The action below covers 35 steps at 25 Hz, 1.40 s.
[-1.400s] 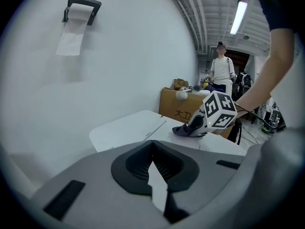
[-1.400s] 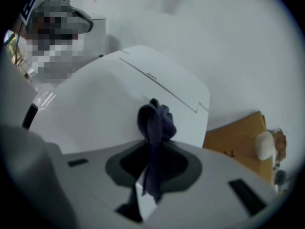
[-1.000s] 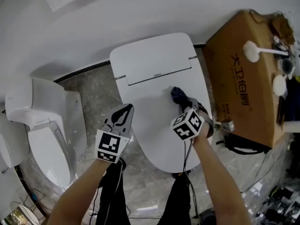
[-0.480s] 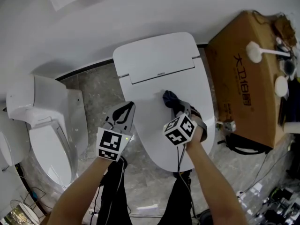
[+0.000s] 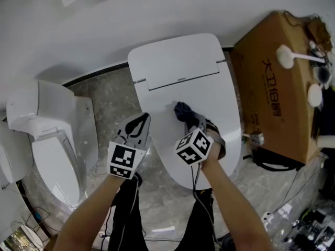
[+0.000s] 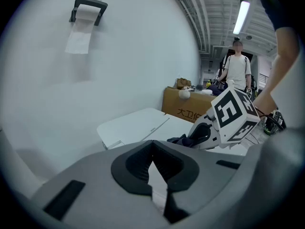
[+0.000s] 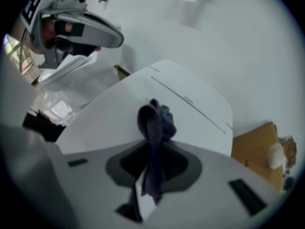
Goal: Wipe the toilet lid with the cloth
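1. While the right claw [image 5: 193,122] is clamped on the dark cloth [image 5: 182,110], the wiping stage is judged to be in hand. The right gripper view shows the cloth pinched between the jaws, with its bunched end projecting ahead of them.
2. The cloth lies on the toilet lid [image 5: 217,101], at the upper middle, just below the seam that divides the lid from the rear housing.
3. The left claw [image 5: 137,128] is closed with nothing between its jaws, as its own view confirms. It hangs beside the lid's left edge, over the floor [image 5: 104,95], and takes no part.
4. Progress: the cloth is in the claw and in contact with the lid, so pick-up is done.
5. The lid is uniformly white, with no streak, wet mark or soil to be seen, so which areas are already covered cannot be told. I judge the front curve and both side margins, which lie apart from the cloth, to be outstanding.
6. Surface: the lid is smooth, glossy, gently domed and shut.
7. Room: the floor is grey and marbled, and the white wall [image 5: 157,14] carries a paper holder [image 6: 88,6].
8. A second toilet [image 5: 49,156] stands to the left, and a cardboard box [image 5: 275,77] stands just beside the lid on the right.
9. Cables trail near the operator's feet. Another person [image 6: 237,70] stands in the background.
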Each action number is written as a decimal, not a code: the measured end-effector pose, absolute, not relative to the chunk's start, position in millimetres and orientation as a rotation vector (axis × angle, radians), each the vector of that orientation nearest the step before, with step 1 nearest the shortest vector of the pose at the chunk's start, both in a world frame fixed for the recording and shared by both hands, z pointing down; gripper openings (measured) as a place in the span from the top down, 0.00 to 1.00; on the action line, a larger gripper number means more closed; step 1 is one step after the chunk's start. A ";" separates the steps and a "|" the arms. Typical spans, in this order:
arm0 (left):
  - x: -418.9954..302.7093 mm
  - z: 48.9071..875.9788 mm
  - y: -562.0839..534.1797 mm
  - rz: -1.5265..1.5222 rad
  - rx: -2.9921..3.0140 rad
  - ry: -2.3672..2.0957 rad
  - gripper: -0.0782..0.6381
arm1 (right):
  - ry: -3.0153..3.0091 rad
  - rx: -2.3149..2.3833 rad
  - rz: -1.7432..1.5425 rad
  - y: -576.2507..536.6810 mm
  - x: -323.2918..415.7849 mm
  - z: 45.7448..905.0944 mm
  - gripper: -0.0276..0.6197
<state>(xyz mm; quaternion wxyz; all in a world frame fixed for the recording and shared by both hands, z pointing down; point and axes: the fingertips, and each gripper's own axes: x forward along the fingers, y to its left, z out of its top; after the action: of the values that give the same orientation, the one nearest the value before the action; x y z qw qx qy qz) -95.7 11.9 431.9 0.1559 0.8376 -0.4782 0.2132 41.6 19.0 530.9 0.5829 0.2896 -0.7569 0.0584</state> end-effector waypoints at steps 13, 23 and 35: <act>-103.3 434.7 14.6 0.614 2.388 -1.373 0.86 | -1.801 0.634 0.152 36.8 5.3 530.6 0.82; -109.1 434.6 14.9 0.613 2.381 -1.380 0.86 | -1.821 0.608 0.163 46.7 -17.2 529.8 0.82; -120.6 437.3 19.5 0.608 2.364 -1.396 0.86 | -1.852 0.560 0.166 64.0 -49.9 529.1 0.82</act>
<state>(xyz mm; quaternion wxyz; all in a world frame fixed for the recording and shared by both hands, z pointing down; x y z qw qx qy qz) -120.6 19.5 437.3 0.1643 0.8292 -0.4898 0.2132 -49.9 64.0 529.1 0.5644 0.2380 -0.7873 0.0705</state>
